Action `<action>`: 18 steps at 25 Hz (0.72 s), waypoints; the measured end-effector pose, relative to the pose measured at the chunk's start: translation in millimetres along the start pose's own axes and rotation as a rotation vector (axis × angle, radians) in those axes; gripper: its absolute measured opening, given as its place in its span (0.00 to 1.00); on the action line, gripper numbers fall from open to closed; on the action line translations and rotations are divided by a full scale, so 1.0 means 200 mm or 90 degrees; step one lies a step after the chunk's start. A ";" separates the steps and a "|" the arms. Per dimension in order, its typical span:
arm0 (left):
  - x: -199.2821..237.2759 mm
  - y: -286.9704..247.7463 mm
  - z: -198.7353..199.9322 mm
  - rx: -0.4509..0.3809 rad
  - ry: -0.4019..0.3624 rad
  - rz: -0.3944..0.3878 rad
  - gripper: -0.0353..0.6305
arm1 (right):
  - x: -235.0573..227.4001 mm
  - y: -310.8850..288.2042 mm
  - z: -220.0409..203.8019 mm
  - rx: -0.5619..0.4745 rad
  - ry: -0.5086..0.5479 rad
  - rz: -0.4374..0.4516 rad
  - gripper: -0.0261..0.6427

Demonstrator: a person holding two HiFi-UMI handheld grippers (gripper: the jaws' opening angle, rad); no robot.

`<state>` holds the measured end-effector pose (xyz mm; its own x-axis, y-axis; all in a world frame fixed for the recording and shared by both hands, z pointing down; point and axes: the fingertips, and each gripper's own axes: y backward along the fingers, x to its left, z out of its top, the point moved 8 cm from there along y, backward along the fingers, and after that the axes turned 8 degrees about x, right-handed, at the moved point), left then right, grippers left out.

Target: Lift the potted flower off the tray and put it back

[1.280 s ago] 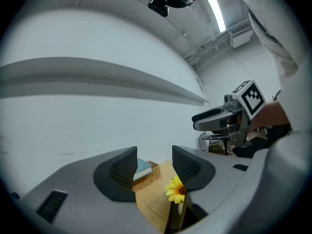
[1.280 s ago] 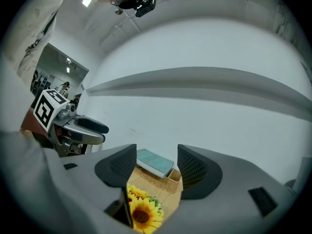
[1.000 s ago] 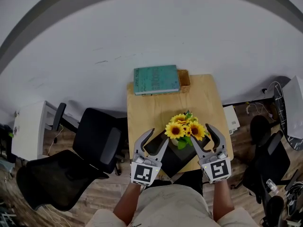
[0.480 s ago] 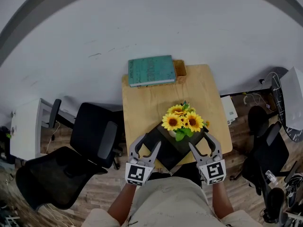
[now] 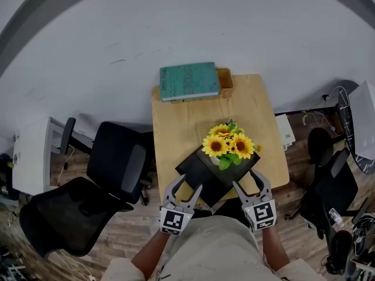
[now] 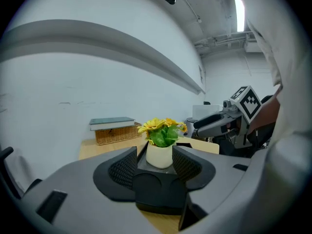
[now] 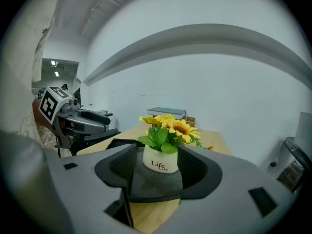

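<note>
While you hold both grippers low at the near edge of the light wooden table [image 5: 181, 119], the small white pot of yellow sunflowers [image 5: 227, 148] stands upright on the black square tray [image 5: 196, 170]. That tray lies turned cornerwise on the table's near half, and the pot sits toward its far side, with the blooms and green leaves spreading over its rim.

Your left gripper [image 5: 188, 186] is released, its jaws standing well apart with nothing clasped, the tips just beside the tray's near-left edge. Your right gripper [image 5: 249, 181] is released too, its jaws wide and its tips by the near-right edge. Whether either touches the tray you cannot tell from above.

From the left gripper view the pot [image 6: 160, 156] shows framed between the ribbed black pads, beyond them and clear of both. From the right gripper view it [image 7: 161, 165] is framed the same way, its dark lettering facing you.

At the table's far edge, against the white wall, a teal book [image 5: 189, 81] rests on a woven wicker basket [image 5: 225, 82]. Black office chairs [image 5: 120, 165] stand on the wooden floor to your left.
</note>
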<state>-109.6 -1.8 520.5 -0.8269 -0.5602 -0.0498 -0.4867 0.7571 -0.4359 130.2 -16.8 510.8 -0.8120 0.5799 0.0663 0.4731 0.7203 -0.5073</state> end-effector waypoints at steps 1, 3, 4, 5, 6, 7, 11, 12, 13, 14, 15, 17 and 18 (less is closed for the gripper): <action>0.00 0.00 -0.01 0.003 0.003 0.000 0.38 | 0.00 0.00 -0.01 0.002 -0.002 0.001 0.43; -0.01 0.00 -0.03 0.011 0.005 0.000 0.38 | 0.00 -0.01 -0.02 0.005 -0.007 0.000 0.43; -0.01 -0.01 -0.03 0.015 0.006 0.000 0.38 | 0.00 -0.01 -0.02 0.008 -0.009 0.000 0.43; -0.01 -0.01 -0.04 0.019 0.007 0.001 0.38 | 0.00 -0.01 -0.03 0.010 -0.010 0.000 0.43; -0.01 -0.02 -0.04 0.022 0.009 0.002 0.38 | 0.00 -0.01 -0.03 0.012 -0.011 -0.001 0.43; -0.01 -0.02 -0.04 0.026 0.010 0.003 0.38 | -0.01 -0.02 -0.04 0.015 -0.012 -0.001 0.43; -0.01 -0.04 -0.04 0.032 0.013 0.007 0.38 | -0.02 -0.04 -0.05 0.017 -0.016 0.004 0.43; -0.01 -0.05 -0.04 0.034 0.013 0.006 0.38 | -0.03 -0.04 -0.05 0.017 -0.017 0.004 0.43; -0.01 -0.06 -0.03 0.037 0.012 0.004 0.38 | -0.03 -0.05 -0.06 0.019 -0.019 0.006 0.43; -0.01 -0.07 -0.03 0.039 0.011 0.003 0.38 | -0.04 -0.05 -0.06 0.022 -0.021 0.009 0.43; -0.01 -0.09 -0.03 0.041 0.011 0.001 0.38 | -0.04 -0.06 -0.06 0.026 -0.024 0.013 0.43; -0.02 -0.12 -0.02 0.044 0.014 -0.003 0.38 | -0.05 -0.08 -0.06 0.032 -0.023 0.021 0.43; -0.03 -0.14 -0.02 0.046 0.015 -0.006 0.38 | -0.05 -0.09 -0.06 0.034 -0.021 0.025 0.43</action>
<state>-92.6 -18.3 535.4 -0.8295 -0.5579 -0.0249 -0.4730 0.7256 -0.4997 134.4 -31.3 529.6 -0.8043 0.5939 0.0184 0.4864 0.6759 -0.5538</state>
